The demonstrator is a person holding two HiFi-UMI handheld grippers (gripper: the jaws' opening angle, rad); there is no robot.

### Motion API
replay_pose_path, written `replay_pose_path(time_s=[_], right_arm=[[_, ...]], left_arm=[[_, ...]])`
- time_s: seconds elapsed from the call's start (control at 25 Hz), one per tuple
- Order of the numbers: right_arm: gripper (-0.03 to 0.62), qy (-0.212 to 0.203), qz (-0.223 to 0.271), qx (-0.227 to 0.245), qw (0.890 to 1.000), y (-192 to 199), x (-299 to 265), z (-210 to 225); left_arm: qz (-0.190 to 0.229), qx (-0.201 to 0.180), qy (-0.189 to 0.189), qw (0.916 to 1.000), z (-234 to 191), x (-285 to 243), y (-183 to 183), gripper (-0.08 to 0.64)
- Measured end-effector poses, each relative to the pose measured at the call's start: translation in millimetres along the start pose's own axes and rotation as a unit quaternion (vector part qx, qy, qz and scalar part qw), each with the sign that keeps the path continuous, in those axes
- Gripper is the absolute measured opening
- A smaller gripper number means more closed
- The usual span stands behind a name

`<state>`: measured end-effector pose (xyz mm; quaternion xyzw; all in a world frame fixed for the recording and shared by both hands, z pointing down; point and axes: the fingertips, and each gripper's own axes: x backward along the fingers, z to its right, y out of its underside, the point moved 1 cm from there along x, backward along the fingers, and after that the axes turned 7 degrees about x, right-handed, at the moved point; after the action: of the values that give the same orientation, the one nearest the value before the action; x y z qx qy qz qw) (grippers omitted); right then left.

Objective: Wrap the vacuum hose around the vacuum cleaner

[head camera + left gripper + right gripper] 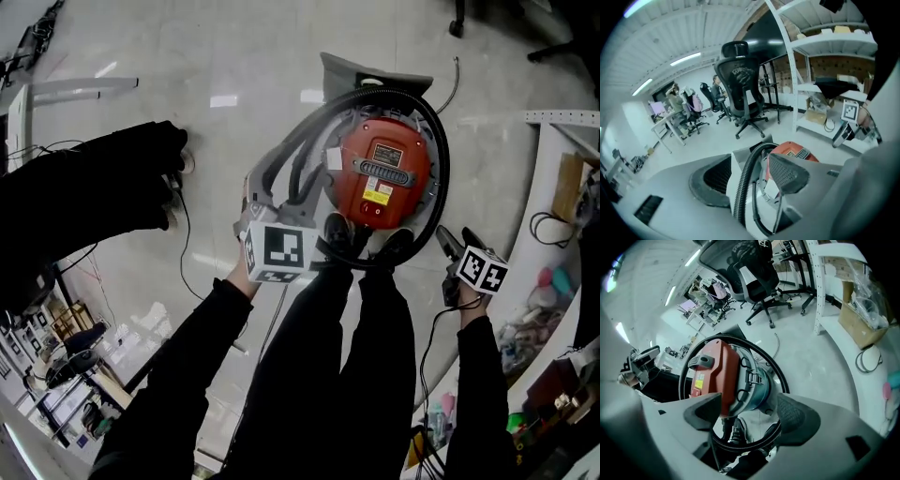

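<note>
The vacuum cleaner [380, 173] stands on the floor in front of my feet, red top up. Its black ribbed hose [441, 159] loops around the far, right and near sides of the body. A grey floor nozzle [367, 71] lies just beyond it. My left gripper [272, 192] hangs above the vacuum's left side. In the left gripper view its jaws [750, 176] stand apart and the hose [743, 187] shows below, untouched. My right gripper [455, 240] is to the right of the vacuum, open and empty [750, 413], with the red top [712, 371] and hose [780, 376] beneath it.
White shelving [553, 159] with boxes and cables runs along the right. A black-covered bulk [94, 187] sits at the left. A black office chair [740, 89] stands beyond the vacuum, and people sit at desks [675, 101] far back. Thin cables trail on the floor.
</note>
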<state>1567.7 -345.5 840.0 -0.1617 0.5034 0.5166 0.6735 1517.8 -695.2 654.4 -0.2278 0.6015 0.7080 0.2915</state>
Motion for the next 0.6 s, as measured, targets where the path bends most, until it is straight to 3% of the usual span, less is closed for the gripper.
replay_pose_path(time_s=[0.16, 0.36, 0.48, 0.6], right_arm=[[0.374, -0.025, 0.008, -0.019, 0.999, 2, 23, -30], [0.374, -0.086, -0.014, -0.027, 0.996, 17, 66, -96], [0.372, -0.123, -0.017, -0.015, 0.992, 17, 98, -135], [0.334, -0.157, -0.011, 0.004, 0.987, 8, 128, -167]], left_arm=[[0.004, 0.084, 0.02, 0.9962, 27, 52, -11, 0.262], [-0.027, 0.143, 0.065, 0.9872, 82, 122, -18, 0.262], [-0.056, 0.156, 0.11, 0.98, 120, 161, -24, 0.262], [-0.066, 0.136, 0.143, 0.9781, 148, 194, -37, 0.261]])
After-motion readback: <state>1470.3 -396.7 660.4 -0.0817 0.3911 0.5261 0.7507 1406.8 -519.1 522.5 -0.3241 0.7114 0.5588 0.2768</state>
